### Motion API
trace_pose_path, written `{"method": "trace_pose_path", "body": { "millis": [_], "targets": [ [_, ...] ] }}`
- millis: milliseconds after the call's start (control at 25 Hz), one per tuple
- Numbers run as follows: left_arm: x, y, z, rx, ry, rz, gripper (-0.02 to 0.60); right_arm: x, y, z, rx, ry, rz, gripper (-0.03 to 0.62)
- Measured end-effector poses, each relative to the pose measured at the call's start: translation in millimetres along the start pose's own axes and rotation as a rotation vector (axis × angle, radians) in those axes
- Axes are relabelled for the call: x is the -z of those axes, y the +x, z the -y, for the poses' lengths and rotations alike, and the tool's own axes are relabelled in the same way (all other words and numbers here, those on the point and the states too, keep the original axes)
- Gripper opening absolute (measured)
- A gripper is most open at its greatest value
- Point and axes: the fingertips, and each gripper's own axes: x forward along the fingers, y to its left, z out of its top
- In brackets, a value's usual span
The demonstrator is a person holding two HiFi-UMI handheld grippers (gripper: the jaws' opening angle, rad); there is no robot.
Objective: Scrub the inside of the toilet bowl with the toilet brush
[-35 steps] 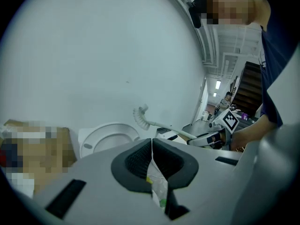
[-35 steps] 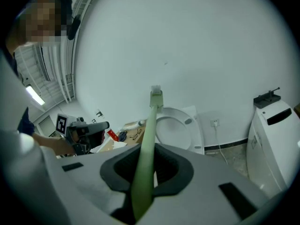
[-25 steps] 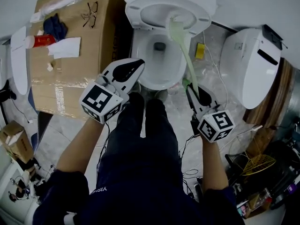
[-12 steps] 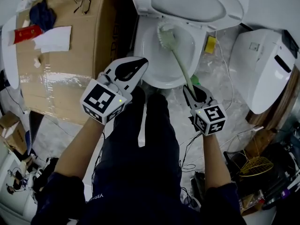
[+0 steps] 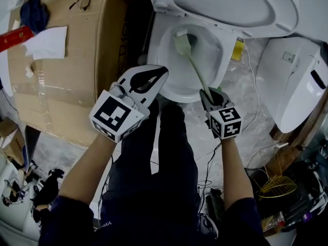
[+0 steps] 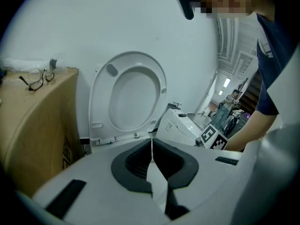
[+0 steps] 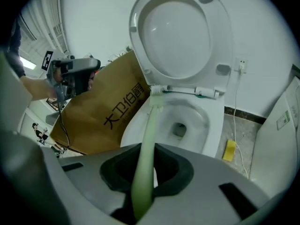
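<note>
Leaning over the white ceramic toilet bowl with its lid and seat raised, beside the large brown cardboard box, the person has swept the pale green long-handled toilet brush across the basin: a second ago its head sat at the back rim to the right of the drain, and now it presses the back-left inner wall, high near the rim. Scrubbing looks well under way, with the lower and front walls likely still to cover. The right gripper is clamped on the handle's lower end, while the left gripper, jaws together with nothing between them, has stayed idle over the front-left rim
</note>
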Motion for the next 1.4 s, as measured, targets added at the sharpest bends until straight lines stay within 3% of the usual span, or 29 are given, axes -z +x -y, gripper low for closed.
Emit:
{"method": "trace_pose_path", "body": {
  "millis": [760, 1400],
  "targets": [
    [33.1, 17.2, -18.0, -0.008, -0.063, 0.008, 0.035, 37.0, 76.0, 20.2, -0.004, -0.12, -0.166, 0.058],
    [39.7, 28.9, -17.0, 0.012, -0.064, -0.03, 0.035, 16.5, 82.3, 52.1, 0.066, -0.141, -0.166, 0.058]
  ]
}}
